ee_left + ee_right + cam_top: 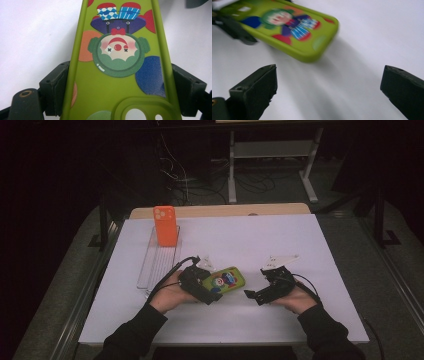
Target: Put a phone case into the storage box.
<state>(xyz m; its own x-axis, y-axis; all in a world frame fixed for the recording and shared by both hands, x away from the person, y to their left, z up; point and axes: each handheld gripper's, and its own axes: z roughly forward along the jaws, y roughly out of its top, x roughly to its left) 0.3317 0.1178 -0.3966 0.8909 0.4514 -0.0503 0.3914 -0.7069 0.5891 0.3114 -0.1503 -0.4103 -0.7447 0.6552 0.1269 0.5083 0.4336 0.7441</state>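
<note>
- Fingers (53, 87) of left gripper (200, 285) clamped on both long edges of green phone case (117, 75), near its camera cutout, keeping it level above white table (260, 240).
- Right gripper (265, 290) gaping wide, empty, aimed at case's free end, probably to take it.
- Orange phone case (165, 225) upright in clear tray (160, 262), well apart.

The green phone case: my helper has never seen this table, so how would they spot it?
On the white table, look at the near middle, between the person's hands. The green phone case sits in the left gripper; unlike the plain orange case, it carries a cartoon clown.
</note>
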